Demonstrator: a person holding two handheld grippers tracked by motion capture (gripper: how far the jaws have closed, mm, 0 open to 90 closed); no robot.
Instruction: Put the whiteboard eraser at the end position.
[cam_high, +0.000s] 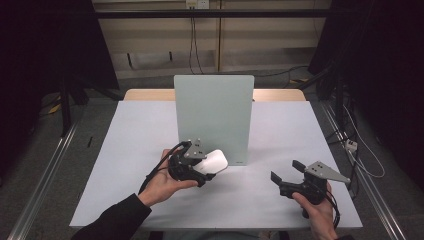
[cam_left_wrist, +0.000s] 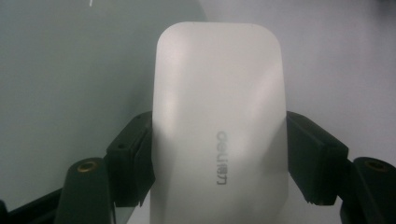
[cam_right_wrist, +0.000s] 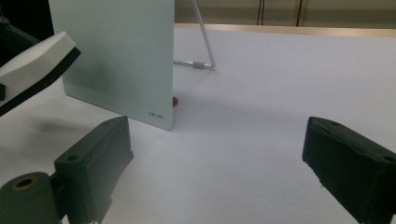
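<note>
The white eraser (cam_left_wrist: 218, 126) is a smooth, rounded-cornered block with a matte white top and, as the right gripper view shows, a thin black layer along its underside (cam_right_wrist: 44, 74). Grey lettering printed on its top face, near the end that sits in the grip, reads "deli" followed by small characters too fine to make out. The left claw (cam_high: 202, 172) is clamped on it, one black pad pressing each long side, so that the block sticks out beyond the jaws. In the high view it sits near the middle of the surface (cam_high: 135, 150), just in front of the lower left part of the board (cam_high: 215, 115), tilted; whether it touches the board cannot be told.

The board is a pale green-grey upright panel with rounded top corners, propped from behind by a thin wire stand (cam_right_wrist: 205, 46). A small grey mark at its lower right corner (cam_right_wrist: 156, 114) looks like the same "deli" brand, though it is tiny. A small red dot (cam_right_wrist: 175, 101) lies on the surface right behind that corner.

The right claw (cam_high: 287, 172) rests low at the near right, well apart from the board, its jaws spread wide with nothing between them.
</note>
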